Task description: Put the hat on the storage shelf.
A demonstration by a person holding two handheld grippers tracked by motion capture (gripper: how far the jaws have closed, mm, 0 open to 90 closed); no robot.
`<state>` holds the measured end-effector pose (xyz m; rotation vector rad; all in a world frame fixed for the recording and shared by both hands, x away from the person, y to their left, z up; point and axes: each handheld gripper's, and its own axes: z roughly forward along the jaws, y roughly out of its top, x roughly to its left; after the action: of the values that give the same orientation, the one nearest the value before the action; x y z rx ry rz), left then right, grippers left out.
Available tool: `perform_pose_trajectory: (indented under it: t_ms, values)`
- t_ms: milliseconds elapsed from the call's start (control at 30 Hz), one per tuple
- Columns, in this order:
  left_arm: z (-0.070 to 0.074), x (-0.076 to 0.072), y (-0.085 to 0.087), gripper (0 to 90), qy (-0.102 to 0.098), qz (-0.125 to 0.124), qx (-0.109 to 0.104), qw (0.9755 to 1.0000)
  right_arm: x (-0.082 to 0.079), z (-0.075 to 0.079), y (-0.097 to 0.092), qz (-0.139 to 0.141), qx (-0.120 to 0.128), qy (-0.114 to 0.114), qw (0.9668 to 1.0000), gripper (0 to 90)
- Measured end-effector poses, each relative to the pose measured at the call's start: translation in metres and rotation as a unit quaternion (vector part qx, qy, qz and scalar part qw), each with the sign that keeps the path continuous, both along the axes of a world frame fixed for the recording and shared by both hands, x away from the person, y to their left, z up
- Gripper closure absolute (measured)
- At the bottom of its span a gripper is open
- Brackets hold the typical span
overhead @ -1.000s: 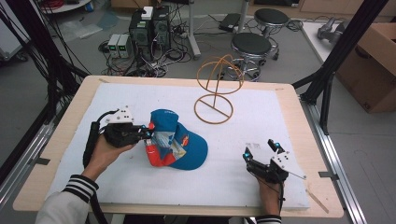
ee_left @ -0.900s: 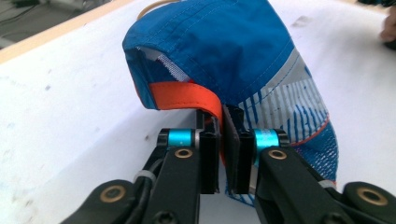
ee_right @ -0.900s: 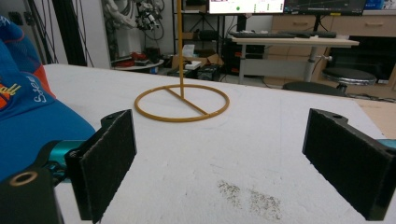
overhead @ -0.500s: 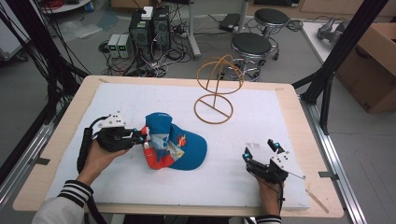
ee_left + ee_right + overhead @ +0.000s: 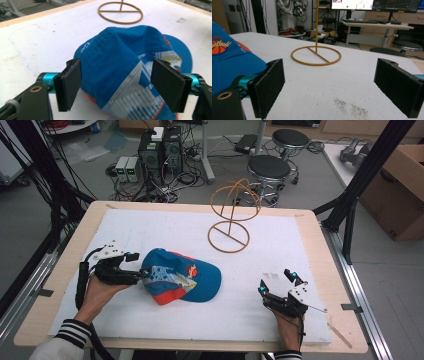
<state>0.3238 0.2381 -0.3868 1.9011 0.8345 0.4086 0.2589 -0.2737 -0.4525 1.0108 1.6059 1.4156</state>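
A blue baseball cap (image 5: 180, 277) with an orange underside and a basketball patch lies on the white mat, brim to the right. My left gripper (image 5: 141, 271) is at the cap's left end. In the left gripper view the jaws have just been opening, and my left gripper (image 5: 117, 85) now has its pads wide apart either side of the cap's (image 5: 125, 57) crown without pressing on it. My right gripper (image 5: 276, 281) rests at the front right of the mat, open and empty. The right gripper view has the right gripper (image 5: 337, 87) with the cap (image 5: 229, 57) at its left.
A golden wire stand (image 5: 232, 220) with a ring base stands at the back middle of the mat (image 5: 150, 225), and it appears as the stand (image 5: 120, 12) and the stand (image 5: 316, 55) in the gripper views. The wooden table edge (image 5: 330, 270) borders the mat. Stools, computers and cables are on the floor beyond.
The left gripper's jaws have opened from shut on the cap to wide apart, letting it go. The hand and cap shifted slightly left and toward the front. The right gripper kept still.
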Motion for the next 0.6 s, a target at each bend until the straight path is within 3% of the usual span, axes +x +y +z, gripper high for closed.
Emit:
perform_pose_trajectory:
  t_ms: [200, 333, 400, 467, 533, 600]
  values:
    - [-0.009, -0.008, 0.011, 22.6, -0.016, 0.009, 0.001, 0.9998, 0.002, 0.001, 0.002, 0.013, -0.012, 0.007, 0.9998, 8.8]
    - [-0.015, -0.015, 0.02, 19.4, -0.034, 0.023, -0.014, 0.9991, 0.003, 0.002, 0.003, 0.019, -0.026, 0.012, 0.9994, 8.8]
    - [-0.021, -0.023, 0.027, 19.2, -0.064, 0.031, -0.021, 0.9972, 0.003, 0.003, 0.004, 0.025, -0.029, 0.016, 0.9991, 8.8]
    - [-0.023, -0.025, 0.029, 18.9, -0.071, 0.035, -0.025, 0.9966, 0.003, 0.006, 0.005, 0.029, -0.032, 0.012, 0.999, 8.8]
    - [-0.03, -0.031, 0.034, 18.8, -0.094, 0.05, -0.04, 0.9936, 0.003, 0.01, 0.006, 0.037, -0.029, 0.01, 0.9989, 8.8]
    - [-0.031, -0.032, 0.037, 18.7, -0.1, 0.053, -0.043, 0.9926, 0.003, 0.012, 0.007, 0.041, -0.028, 0.011, 0.9987, 8.8]
